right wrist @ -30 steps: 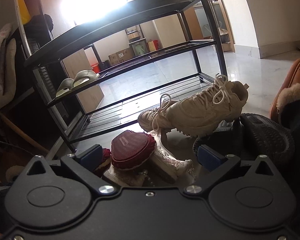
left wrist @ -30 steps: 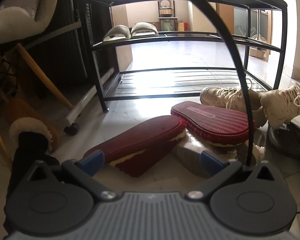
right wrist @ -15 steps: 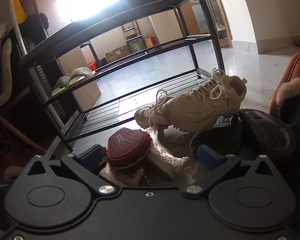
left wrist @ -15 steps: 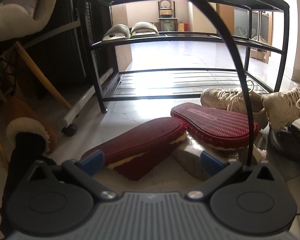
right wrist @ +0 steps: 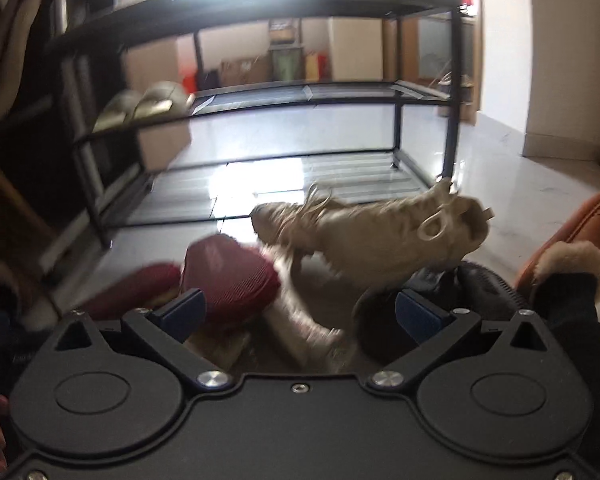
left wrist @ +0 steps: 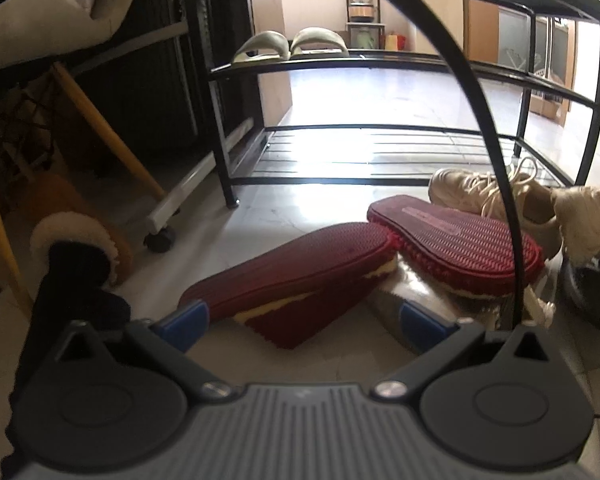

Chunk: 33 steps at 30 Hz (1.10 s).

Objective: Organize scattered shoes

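Two grippers, both with fingers spread apart and nothing between them. Ahead of the left gripper (left wrist: pixel 304 320) two red slippers lie sole-up on the floor: the near slipper (left wrist: pixel 296 276) sits just past its fingertips, and the far slipper (left wrist: pixel 456 244) rests to the right, its toe touching the near one's. Beyond that, two beige sneakers (left wrist: pixel 500 200) lie side by side, low in front of the rack (left wrist: pixel 224 120). One pair of pale sandals (left wrist: pixel 292 42) sits on the rack's middle shelf, up and left; its bottom shelf is bare wire. One fur-lined boot (left wrist: pixel 80 232) stands off to the left.

From the right gripper (right wrist: pixel 300 312), the view is blurred. One sneaker (right wrist: pixel 380 236) lies just ahead and right, a red slipper (right wrist: pixel 228 276) by the left finger, a black shoe (right wrist: pixel 484 288) by the right finger, and a second fur-lined boot (right wrist: pixel 572 248) further right.
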Motion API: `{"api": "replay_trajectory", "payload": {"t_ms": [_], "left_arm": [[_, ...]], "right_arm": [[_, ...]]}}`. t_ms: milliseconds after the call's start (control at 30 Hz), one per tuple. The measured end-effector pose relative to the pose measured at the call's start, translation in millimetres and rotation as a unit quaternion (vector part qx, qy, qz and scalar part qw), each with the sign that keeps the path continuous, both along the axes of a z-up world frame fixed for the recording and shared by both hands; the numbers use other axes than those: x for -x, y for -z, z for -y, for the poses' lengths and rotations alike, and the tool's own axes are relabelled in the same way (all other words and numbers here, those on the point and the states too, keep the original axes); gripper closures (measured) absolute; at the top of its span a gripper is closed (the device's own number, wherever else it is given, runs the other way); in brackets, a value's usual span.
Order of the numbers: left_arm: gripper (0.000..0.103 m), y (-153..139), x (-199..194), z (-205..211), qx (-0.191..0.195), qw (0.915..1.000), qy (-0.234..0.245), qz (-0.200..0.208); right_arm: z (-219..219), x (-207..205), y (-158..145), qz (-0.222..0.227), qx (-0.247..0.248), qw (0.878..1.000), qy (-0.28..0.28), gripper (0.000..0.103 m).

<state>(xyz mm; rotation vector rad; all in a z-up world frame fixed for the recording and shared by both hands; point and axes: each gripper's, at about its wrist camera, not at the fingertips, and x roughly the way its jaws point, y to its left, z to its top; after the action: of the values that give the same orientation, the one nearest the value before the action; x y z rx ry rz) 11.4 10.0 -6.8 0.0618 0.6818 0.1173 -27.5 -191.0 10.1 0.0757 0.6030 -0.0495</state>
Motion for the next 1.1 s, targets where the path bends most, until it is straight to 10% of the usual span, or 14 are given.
{"api": "replay_trajectory", "payload": {"t_ms": [1100], "left_arm": [[0.0,27,-20,-12,0.012,0.9947,-0.016,-0.1]], "right_arm": [[-3,-21,18,-0.088,-0.033,0.996,0.006,0.0]]}}
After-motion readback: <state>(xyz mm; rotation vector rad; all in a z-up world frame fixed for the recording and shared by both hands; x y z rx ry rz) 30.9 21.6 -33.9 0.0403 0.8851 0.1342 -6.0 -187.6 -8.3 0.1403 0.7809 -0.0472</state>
